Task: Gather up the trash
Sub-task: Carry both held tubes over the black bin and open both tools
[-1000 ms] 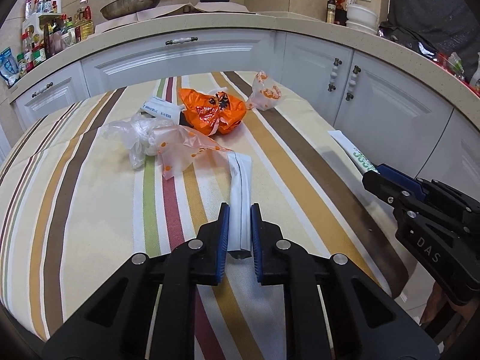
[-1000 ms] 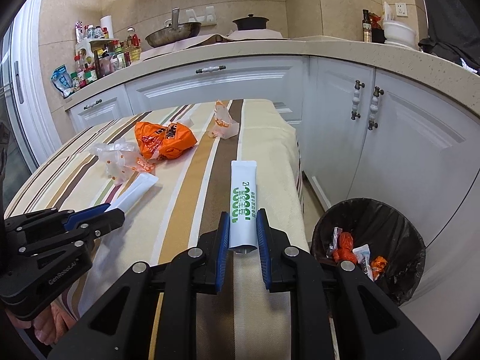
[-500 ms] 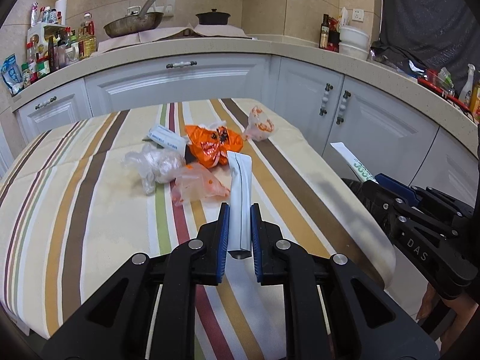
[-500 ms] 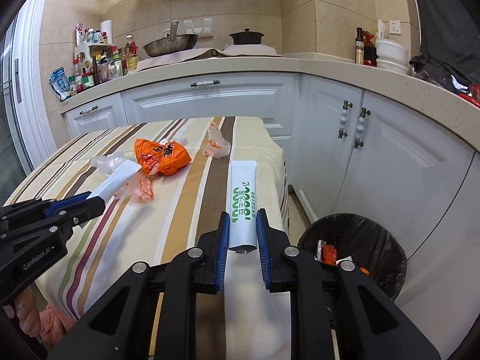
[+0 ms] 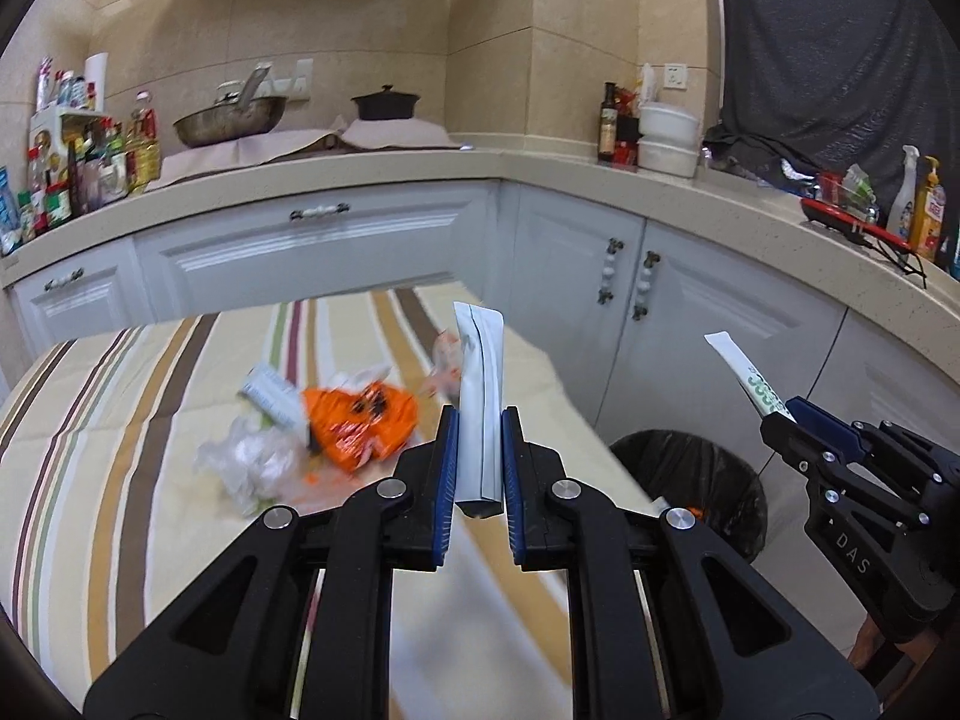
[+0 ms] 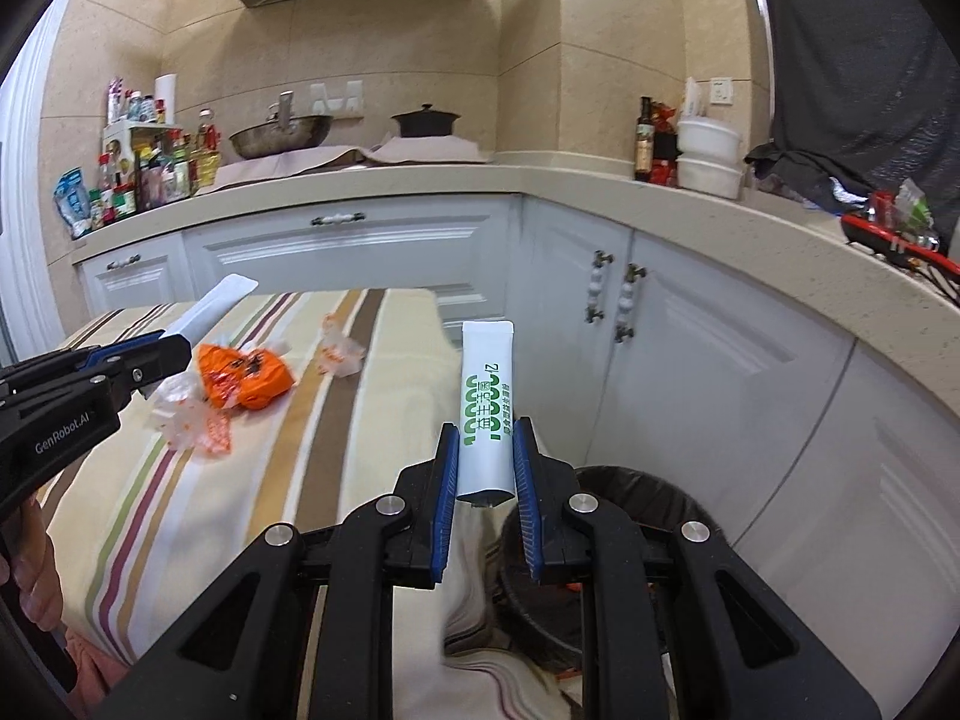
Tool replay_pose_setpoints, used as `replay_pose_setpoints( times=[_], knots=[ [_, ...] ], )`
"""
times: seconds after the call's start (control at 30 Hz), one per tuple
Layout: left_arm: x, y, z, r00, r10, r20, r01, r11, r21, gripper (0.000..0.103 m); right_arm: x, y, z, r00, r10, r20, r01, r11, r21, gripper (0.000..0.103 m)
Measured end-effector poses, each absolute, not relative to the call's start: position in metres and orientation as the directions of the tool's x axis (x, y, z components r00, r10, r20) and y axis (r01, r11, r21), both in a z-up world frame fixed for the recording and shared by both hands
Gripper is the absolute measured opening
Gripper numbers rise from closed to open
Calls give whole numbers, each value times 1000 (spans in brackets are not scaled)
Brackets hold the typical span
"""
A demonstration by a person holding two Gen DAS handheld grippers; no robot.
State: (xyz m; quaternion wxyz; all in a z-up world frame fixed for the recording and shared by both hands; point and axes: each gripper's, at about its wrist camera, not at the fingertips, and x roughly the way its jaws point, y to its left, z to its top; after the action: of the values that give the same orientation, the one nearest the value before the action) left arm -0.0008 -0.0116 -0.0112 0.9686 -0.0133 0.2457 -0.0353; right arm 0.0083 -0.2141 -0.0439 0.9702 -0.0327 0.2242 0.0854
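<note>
White sachets in both tools: left gripper (image 5: 478,468) was clenched on a plain white sachet (image 5: 478,402), held clear above the striped tablecloth (image 5: 120,420); right gripper (image 6: 485,468) was clamped on a green-print sachet (image 6: 486,408), also off the cloth, w/ the black-lined bin (image 6: 648,498) just below and behind its tips. Step in hand, by my read: carry both to the bin and drop. To do it well, get each sachet over the bin mouth before letting go, one at a time so the tools don't knock; right one looked closer. Bin sat on the floor at the table's right near corner, close to the white cabinets (image 6: 690,330). Left on cloth, far side: orange wrapper (image 5: 360,426), clear crumpled bags (image 5: 252,462), small white-orange wrapper (image 6: 339,354). Table edge btwn left tool and bin was the main thing in the way.
</note>
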Motion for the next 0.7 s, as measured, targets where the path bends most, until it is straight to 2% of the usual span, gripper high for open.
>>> replay_pose_setpoints(
  times=[0.37,0.53,0.7],
  knots=[
    [40,-84,5,877,-208,-433,216,976,-32,14,20,-275,-34,912,9,-411,-19,1000,-20,19],
    [67,-122,-5,852,-240,-466,267,964,-7,14,34,-297,-42,905,-15,-424,14,1000,-5,19],
    [96,-163,-31,802,-247,-544,307,951,21,15,52,-317,-64,887,-18,-462,33,999,24,19]
  ],
)
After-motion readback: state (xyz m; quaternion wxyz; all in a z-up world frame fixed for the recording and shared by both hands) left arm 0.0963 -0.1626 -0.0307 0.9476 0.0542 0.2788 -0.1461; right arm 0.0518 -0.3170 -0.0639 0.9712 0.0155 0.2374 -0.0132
